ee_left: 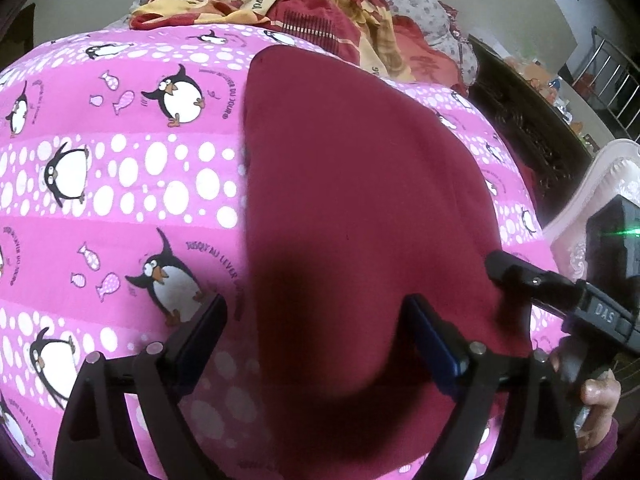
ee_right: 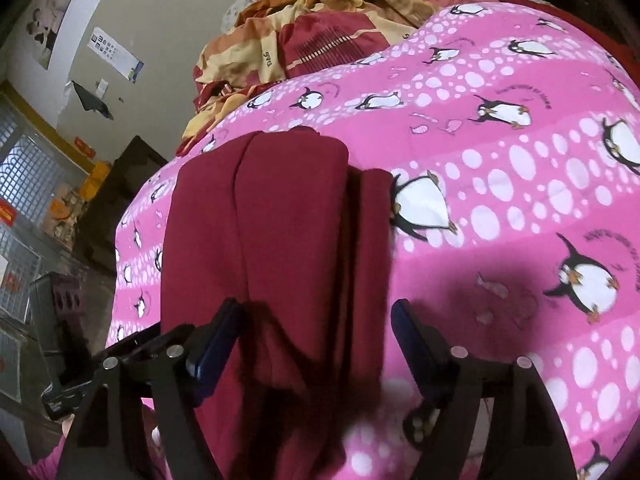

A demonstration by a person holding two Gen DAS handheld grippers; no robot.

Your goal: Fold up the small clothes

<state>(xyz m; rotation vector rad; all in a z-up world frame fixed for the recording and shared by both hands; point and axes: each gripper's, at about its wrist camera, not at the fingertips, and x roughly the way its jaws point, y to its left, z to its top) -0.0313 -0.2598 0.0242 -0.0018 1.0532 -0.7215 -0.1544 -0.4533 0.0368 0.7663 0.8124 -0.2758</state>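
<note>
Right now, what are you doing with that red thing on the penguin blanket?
A person is folding a dark red garment on a pink penguin blanket, using a handheld gripper in each hand. The garment lies flat and looks already folded lengthwise, with layered edges showing in the right wrist view. The left gripper and the right gripper are both open over its near end, holding nothing. A bundle of red and yellow bedding lies at the far end of the blanket.
</note>
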